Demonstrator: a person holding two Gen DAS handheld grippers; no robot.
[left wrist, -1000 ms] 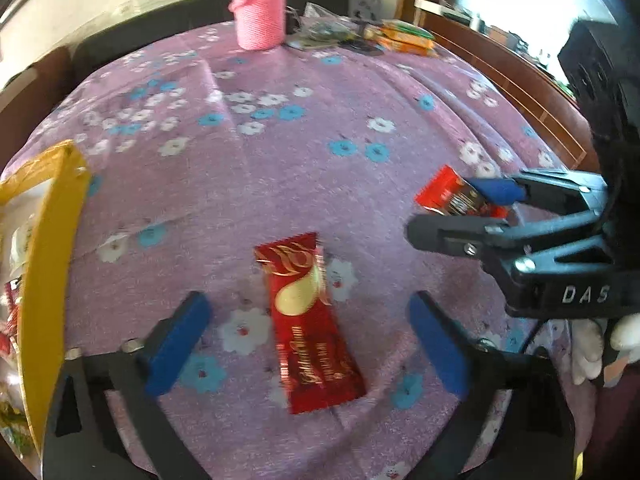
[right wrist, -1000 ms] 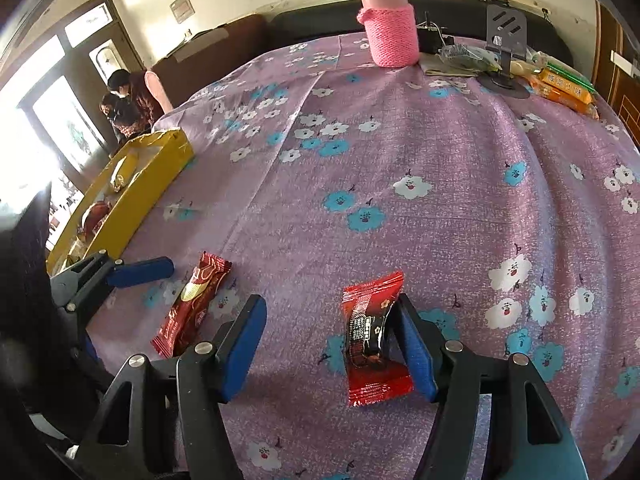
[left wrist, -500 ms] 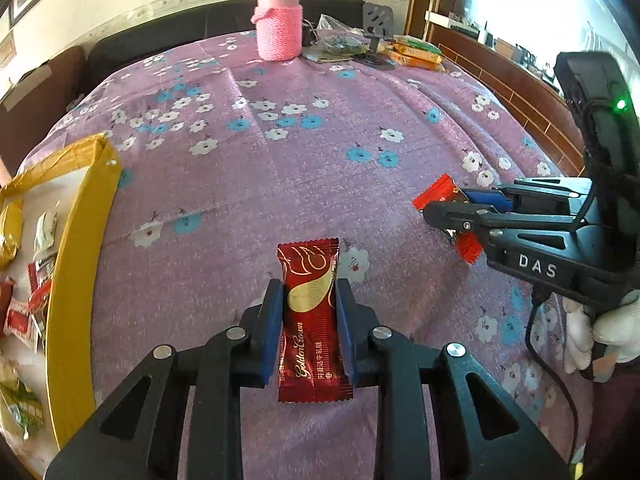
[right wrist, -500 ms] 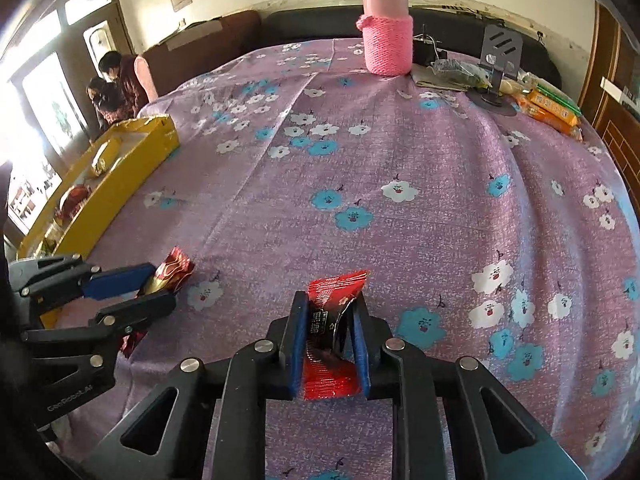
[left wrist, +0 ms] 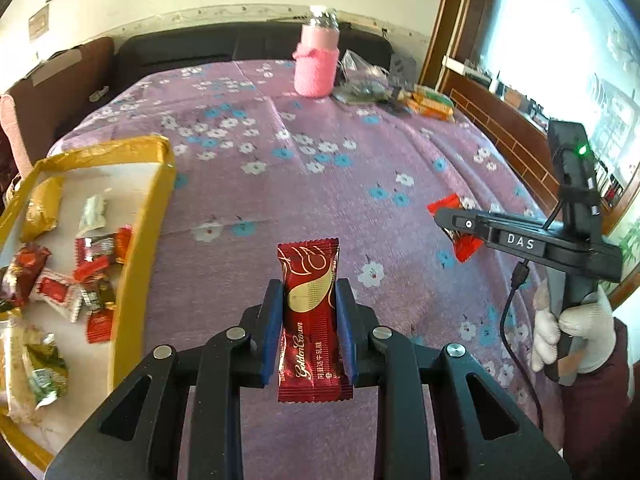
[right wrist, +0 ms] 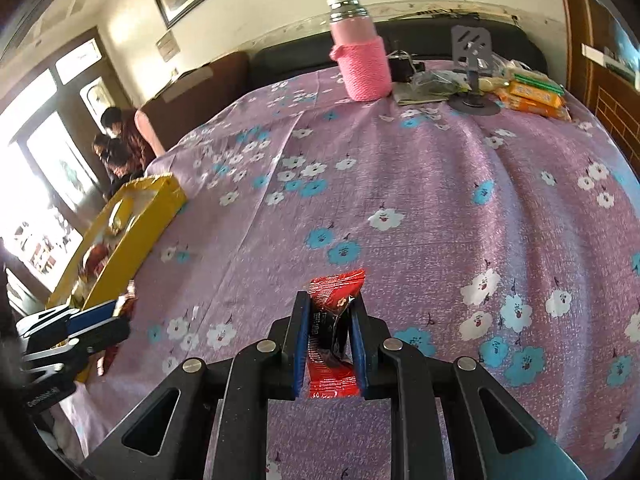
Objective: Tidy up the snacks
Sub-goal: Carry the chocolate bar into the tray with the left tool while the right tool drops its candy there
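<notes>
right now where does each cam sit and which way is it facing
Left wrist: on the left gripper, facing down the purple cloth at its dark red wafer bar, yellow box leftward; gloved right hand shows.
Right wrist: on the right gripper, facing its bright red packet.
Shared: pink bottle, box, each other's gripper.

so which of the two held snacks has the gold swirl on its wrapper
The dark red bar clamped in the left gripper: it carries a gold swirl and gold lettering. The snack in the right gripper is brighter red with a black panel.
</notes>
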